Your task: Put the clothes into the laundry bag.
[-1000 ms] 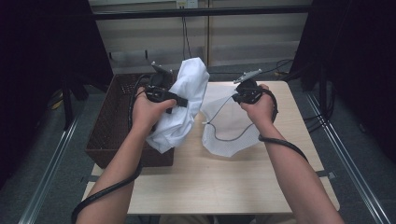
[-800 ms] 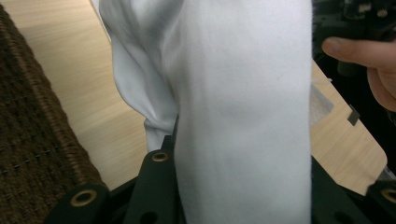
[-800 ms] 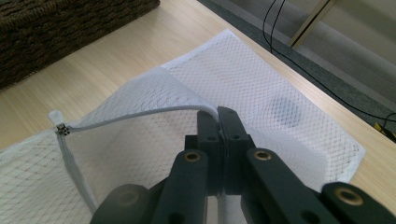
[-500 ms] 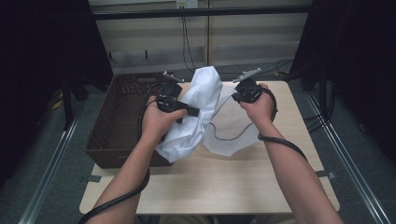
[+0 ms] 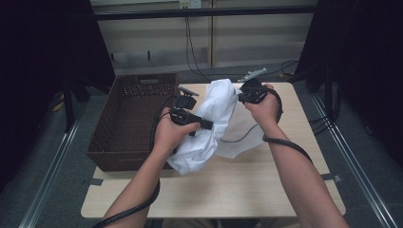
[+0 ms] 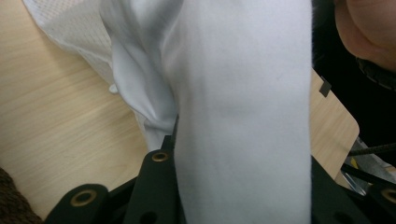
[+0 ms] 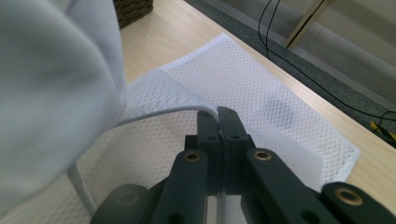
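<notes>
A white cloth [image 5: 211,118] hangs bunched over the table between my two hands. My left gripper [image 5: 205,124] is shut on it; in the left gripper view the cloth [image 6: 243,107] fills the gap between the black jaws. A white mesh bag [image 5: 243,138] lies flat on the table under and to the right of the cloth. My right gripper [image 5: 243,94] is shut on the bag's corded rim [image 7: 187,108] and holds that rim lifted off the table, beside the cloth [image 7: 51,93].
A dark brown woven basket [image 5: 128,118] stands on the left part of the wooden table [image 5: 237,190], its near corner touching the hanging cloth. Cables run along the floor behind the table. Bare wood lies in front of the bag.
My left hand has carried the cloth right and down, from above the basket's edge to over the mesh bag. The right hand has kept still with the bag's rim.
</notes>
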`<action>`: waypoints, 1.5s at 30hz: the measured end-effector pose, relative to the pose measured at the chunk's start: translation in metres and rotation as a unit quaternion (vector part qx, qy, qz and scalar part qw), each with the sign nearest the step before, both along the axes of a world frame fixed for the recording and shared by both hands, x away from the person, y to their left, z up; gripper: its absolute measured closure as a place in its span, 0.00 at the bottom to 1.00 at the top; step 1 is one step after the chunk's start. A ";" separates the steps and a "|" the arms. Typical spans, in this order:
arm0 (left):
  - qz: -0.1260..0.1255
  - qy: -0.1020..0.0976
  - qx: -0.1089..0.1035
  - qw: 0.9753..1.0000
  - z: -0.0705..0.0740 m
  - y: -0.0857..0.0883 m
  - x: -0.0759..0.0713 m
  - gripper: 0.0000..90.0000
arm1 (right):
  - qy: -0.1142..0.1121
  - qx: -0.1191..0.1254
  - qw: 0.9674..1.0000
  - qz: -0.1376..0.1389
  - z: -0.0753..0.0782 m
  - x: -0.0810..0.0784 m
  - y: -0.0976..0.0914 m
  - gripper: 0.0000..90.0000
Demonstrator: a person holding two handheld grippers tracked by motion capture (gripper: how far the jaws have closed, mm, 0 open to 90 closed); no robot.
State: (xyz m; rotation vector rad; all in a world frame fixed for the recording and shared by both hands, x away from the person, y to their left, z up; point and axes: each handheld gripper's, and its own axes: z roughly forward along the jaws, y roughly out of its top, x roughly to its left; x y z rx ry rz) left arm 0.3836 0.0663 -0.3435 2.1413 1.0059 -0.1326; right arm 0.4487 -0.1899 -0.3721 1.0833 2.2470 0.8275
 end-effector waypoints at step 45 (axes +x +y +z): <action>-0.039 0.032 0.012 0.999 -0.052 -0.037 -0.020 0.77 | -0.002 -0.001 1.000 -0.001 0.009 0.000 -0.006 0.99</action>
